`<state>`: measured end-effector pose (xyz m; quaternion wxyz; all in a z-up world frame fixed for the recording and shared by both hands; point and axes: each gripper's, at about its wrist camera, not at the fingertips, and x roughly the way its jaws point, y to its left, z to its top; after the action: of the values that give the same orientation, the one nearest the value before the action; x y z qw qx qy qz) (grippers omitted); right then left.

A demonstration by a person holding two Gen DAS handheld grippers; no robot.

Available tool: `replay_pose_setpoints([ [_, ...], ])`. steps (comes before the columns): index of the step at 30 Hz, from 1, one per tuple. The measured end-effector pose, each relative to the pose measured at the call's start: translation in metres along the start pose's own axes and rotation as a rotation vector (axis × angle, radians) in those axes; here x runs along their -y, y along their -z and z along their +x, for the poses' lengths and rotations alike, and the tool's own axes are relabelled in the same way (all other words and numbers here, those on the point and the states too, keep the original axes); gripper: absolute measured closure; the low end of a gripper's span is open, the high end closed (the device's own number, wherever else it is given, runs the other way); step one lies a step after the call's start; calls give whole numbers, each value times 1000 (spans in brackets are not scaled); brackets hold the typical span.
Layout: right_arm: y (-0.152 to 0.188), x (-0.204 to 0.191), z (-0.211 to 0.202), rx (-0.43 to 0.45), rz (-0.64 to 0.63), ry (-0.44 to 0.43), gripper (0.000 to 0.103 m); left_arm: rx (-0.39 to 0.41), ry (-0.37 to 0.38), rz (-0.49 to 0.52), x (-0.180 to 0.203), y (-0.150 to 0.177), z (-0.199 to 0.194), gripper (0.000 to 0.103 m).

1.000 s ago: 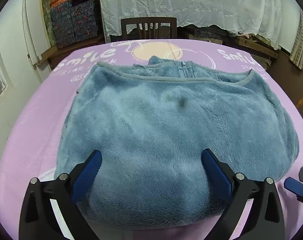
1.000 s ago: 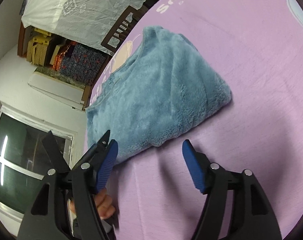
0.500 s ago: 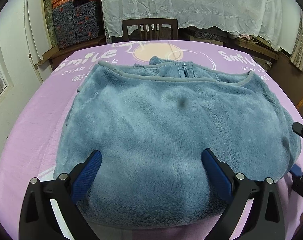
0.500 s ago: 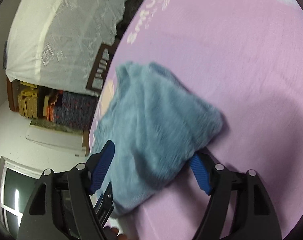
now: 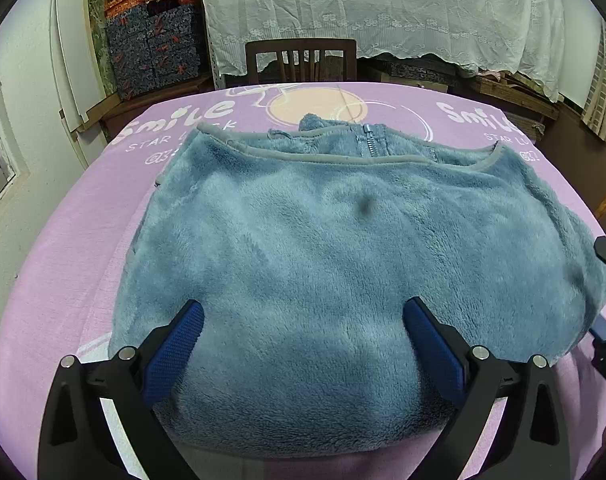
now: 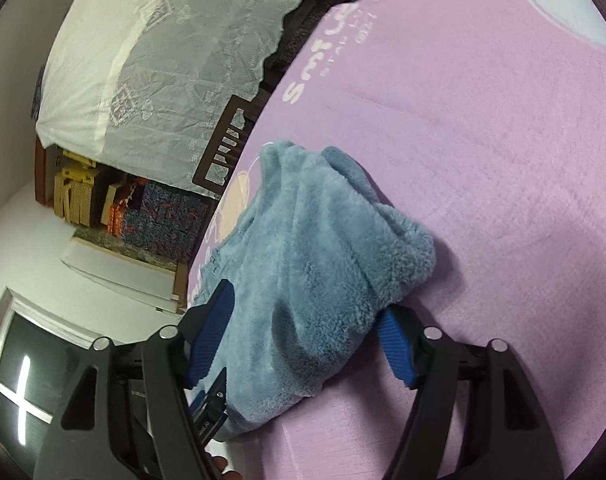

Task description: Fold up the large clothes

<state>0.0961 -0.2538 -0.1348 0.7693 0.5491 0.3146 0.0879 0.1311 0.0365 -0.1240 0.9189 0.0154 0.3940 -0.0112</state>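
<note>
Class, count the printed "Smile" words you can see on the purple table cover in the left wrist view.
2. One "Smile" word lies far-left of the folded blue fleece garment; the other lies far-right, cut off. The garment may hide more.

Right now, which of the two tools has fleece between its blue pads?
The right tool: its closing jaws straddle a corner of the blue fleece. The left tool hovers open above the fabric.

It was a lived-in room of a home used partly for storage. A wooden chair [image 5: 301, 60] stood behind the surface [image 5: 63, 264] with its purple printed cloth, a white lace cover [image 5: 375, 8] hung over furniture, and patterned boxes [image 5: 155, 48] were stacked beside a window [image 6: 19, 384].
</note>
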Motion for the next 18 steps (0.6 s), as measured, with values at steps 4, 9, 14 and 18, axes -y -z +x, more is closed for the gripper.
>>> replay_pose_setpoints([
  [4, 5, -13, -2, 13, -80, -2, 38, 0, 0, 1, 0, 0, 0, 3],
  [9, 3, 3, 6, -30, 9, 16, 41, 1, 0, 1, 0, 1, 0, 3],
  [14, -3, 7, 8, -3, 13, 53, 46, 1, -2, 1, 1, 1, -1, 3],
  [18, 1, -1, 13, 9, -54, 98, 46, 2, -5, 2, 0, 0, -1, 3],
])
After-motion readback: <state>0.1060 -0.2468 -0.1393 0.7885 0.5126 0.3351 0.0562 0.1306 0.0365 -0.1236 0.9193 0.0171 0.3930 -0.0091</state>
